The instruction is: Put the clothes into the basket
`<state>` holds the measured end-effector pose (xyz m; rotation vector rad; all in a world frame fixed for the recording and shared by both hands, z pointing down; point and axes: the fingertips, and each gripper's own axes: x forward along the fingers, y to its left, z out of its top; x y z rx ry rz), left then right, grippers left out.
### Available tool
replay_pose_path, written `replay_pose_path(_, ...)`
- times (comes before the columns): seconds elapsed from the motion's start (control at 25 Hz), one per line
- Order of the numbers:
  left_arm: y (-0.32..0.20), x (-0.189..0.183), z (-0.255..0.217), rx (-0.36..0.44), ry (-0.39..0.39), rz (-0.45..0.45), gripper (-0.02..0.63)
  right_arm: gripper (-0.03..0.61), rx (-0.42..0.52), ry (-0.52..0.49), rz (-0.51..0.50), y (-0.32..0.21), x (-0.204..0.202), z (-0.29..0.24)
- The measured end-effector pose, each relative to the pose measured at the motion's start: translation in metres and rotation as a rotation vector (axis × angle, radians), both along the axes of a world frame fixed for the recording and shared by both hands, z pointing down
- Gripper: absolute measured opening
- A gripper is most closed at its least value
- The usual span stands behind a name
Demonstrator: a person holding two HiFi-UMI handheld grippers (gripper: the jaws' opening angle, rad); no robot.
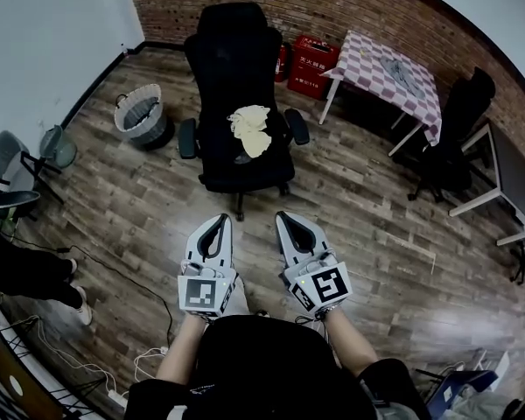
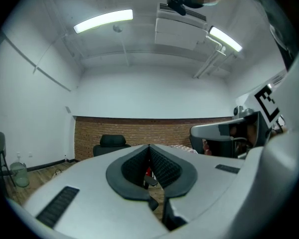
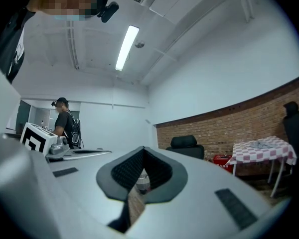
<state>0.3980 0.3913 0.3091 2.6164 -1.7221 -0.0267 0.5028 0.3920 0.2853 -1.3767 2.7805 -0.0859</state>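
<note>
- The clothes [image 1: 249,130] are seen as one crumpled bundle of cream-yellow cloth, heaped in soft folds.
- The bundle lies on the seat of a black office chair [image 1: 234,55], straight ahead of both hand-held grippers and well apart from them.
- One basket [image 1: 141,112] is counted. It is round, with a pale slatted wall and a grey inside.
- The basket stands on the wooden floor [image 1: 140,208], ahead and to the left of the left hand-held gripper [image 1: 220,220], just beside the office chair.
- The left hand-held gripper is held level with its jaws brought together at the tips, and nothing is gripped between them.
- The right hand-held gripper [image 1: 282,216] is held alongside it, also level. Its jaws are closed tip to tip, and nothing is held.
- Two hand-held grippers are counted, each with one marker cube at its rear.
- One bench [image 1: 367,59] draped in a checked cloth is seen ahead and to the right of the right hand-held gripper, near the brick wall.
- One grey garment [image 1: 402,73] lies crumpled on the bench, far from both hand-held grippers.
- Two black chairs are counted: the office chair carrying the clothes, and a second chair [image 1: 459,121] further right, beyond the bench.
- One person [image 3: 66,123] is seen standing in the background of the right gripper view, to the left of that hand-held gripper.
</note>
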Motion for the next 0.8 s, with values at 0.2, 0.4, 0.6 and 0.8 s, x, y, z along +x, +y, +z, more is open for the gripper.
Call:
replay_pose_path(0.2, -0.067, -0.028, -0.001, 0.000, 0.021, 0.015, 0.012, 0.009, -0.005, 0.021, -0.018, -0.064, -0.035, -0.003)
replay_pose_path(0.4, -0.130, -0.058, 0.001, -0.003, 0.025, 0.044, 0.012, 0.009, -0.009, 0.054, -0.004, -0.128, -0.072, -0.001)
replay_pose_path(0.6, -0.190, -0.077, 0.010, -0.024, 0.011, 0.088, 0.012, 0.011, -0.030, 0.066, 0.028, -0.188, -0.098, 0.009)
replay_pose_path(0.8, -0.240, -0.079, 0.018, -0.037, 0.018, 0.117, 0.012, 0.012, -0.104, 0.071, 0.044, -0.243, -0.105, 0.033)
